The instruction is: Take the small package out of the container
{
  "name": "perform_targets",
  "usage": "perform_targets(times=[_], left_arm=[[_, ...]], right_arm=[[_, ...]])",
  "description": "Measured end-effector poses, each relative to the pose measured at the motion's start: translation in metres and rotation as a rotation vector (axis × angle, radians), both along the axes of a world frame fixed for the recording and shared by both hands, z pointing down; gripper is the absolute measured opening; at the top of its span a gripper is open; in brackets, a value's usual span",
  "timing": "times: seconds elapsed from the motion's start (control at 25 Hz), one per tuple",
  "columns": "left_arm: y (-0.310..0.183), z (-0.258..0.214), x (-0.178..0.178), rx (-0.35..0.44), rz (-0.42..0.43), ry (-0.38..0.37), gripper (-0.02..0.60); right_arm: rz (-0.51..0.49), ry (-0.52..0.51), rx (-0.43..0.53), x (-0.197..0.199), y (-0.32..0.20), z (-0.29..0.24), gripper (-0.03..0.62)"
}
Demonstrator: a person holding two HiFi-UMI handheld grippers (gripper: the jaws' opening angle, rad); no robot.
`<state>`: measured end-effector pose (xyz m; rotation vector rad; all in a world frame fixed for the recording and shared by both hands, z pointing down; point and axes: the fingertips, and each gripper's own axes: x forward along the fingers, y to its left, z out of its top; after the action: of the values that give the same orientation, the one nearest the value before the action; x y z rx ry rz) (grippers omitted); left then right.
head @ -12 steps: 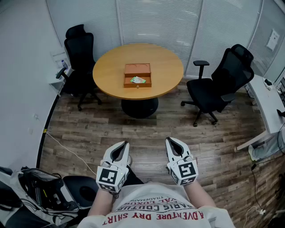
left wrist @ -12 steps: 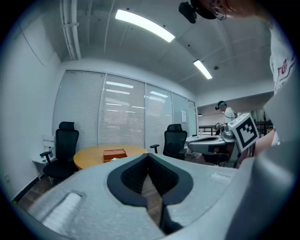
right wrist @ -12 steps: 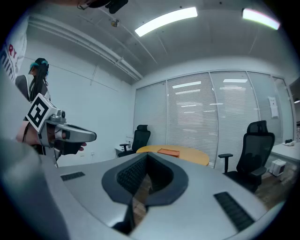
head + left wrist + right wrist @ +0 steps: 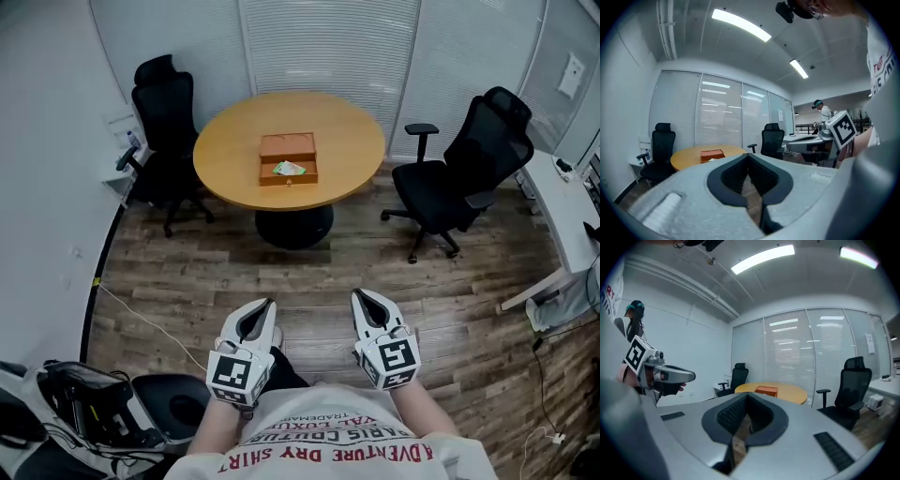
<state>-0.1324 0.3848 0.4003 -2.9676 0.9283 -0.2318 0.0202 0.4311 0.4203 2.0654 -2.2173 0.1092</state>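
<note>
Far in front of the left gripper [image 4: 267, 303] and right gripper [image 4: 359, 294], the head view shows the open container [image 4: 289, 148] on the round table [image 4: 234, 155], with the small package [image 4: 289, 169] inside. In the left gripper view the fingers [image 4: 730, 176] are closed and hold nothing. In the right gripper view, the same. Nothing is done yet: walking over, reaching in and lifting out are all left

The person's white shirt [image 4: 337, 450] carries print that the head view shows upside down: red capitals reading "ADVENTURE DRY SHIRT", with smaller dark lines beside them reading "PARIS COUTURE" and "TRADEMARK". One more dark line is only partly legible.
</note>
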Motion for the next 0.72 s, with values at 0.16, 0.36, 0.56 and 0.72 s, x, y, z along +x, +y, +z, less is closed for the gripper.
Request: perform_targets(times=[0.16, 0.36, 0.56, 0.72], left_arm=[[-0.012, 0.000, 0.009, -0.005, 0.014, -0.001, 0.011], [-0.030, 0.009, 0.009, -0.029, 0.018, -0.013, 0.011], [-0.068, 0.015, 0.003, -0.064, -0.010, -0.009, 0.011], [-0.107, 0.030, -0.002, -0.104, -0.028, -0.027, 0.011]], right_arm=[[0.025, -0.033, -0.026, 0.012, -0.008, 0.007, 0.008], [0.037, -0.035, -0.046, 0.012, -0.026, 0.015, 0.008], [0.018, -0.060, -0.079, 0.006, -0.063, 0.026, 0.006], [0.007, -0.061, -0.108, 0.000, -0.104, 0.038, 0.008]])
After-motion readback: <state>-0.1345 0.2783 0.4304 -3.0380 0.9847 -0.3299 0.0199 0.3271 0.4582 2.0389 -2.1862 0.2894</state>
